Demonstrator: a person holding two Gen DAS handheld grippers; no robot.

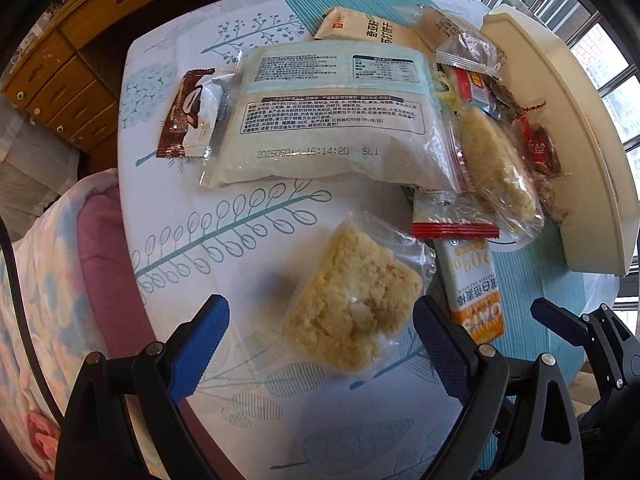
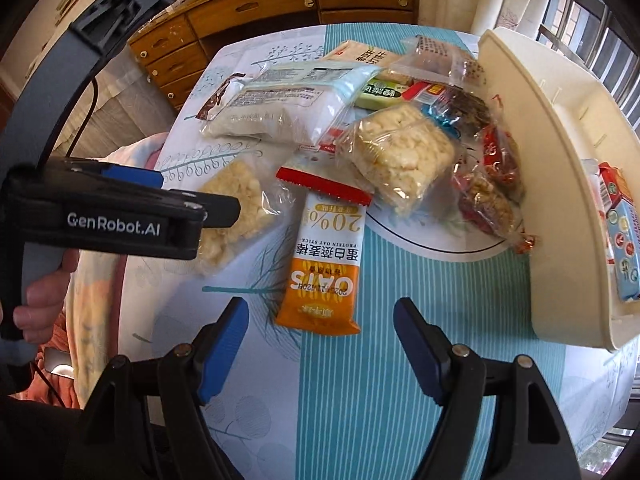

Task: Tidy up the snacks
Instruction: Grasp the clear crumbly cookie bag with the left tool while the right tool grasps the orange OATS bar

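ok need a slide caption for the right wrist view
Open right hand-held gripper poised above the orange-and-white oat stick packet on the leaf-patterned tablecloth, beside a cream plastic tray.

Left gripper (image 1: 320, 344) fingers (image 1: 200, 344) spread around the rice cake packet (image 1: 352, 304).

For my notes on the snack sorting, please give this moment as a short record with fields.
left gripper: open, over the clear-wrapped rice cake
right gripper: open, over the orange oat stick
white tray: right of the snack pile, holding cartons
large white packet: label side up
surface: leaf-print tablecloth
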